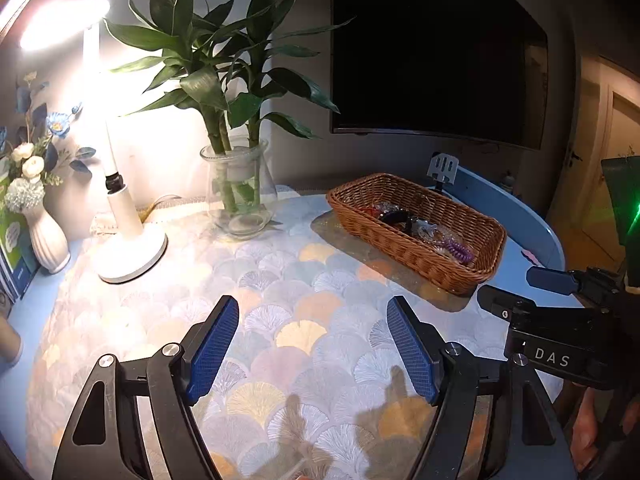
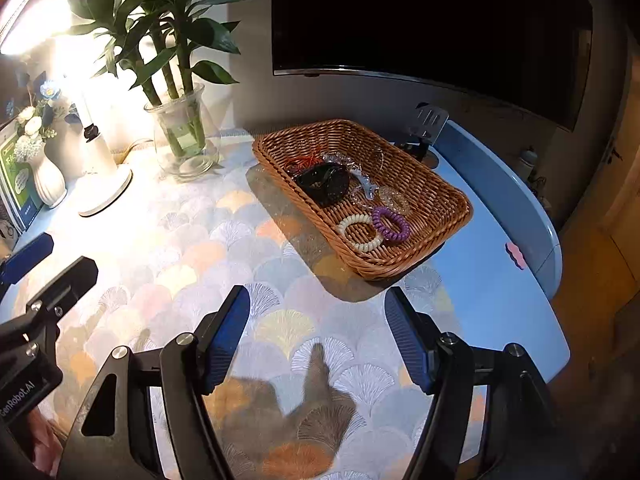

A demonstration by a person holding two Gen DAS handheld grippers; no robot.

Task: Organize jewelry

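All the jewelry is seen piled in the wicker basket (image 2: 440, 200) right of centre: purple coil band (image 2: 391, 224), cream one (image 2: 360, 232). Left gripper (image 1: 312, 348) and right gripper (image 2: 316, 340) are held wide apart, empty. Nothing's spotted loose on the tablecloth (image 2: 200, 248), so sorting looks done.

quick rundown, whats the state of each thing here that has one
left gripper: open, empty, over the tablecloth
right gripper: open, empty
wicker basket: upright, holding jewelry
purple coil band: lying in the basket, touching the cream coil band
desk lamp: on
screen: dark
glass vase: upright, holds plant stems
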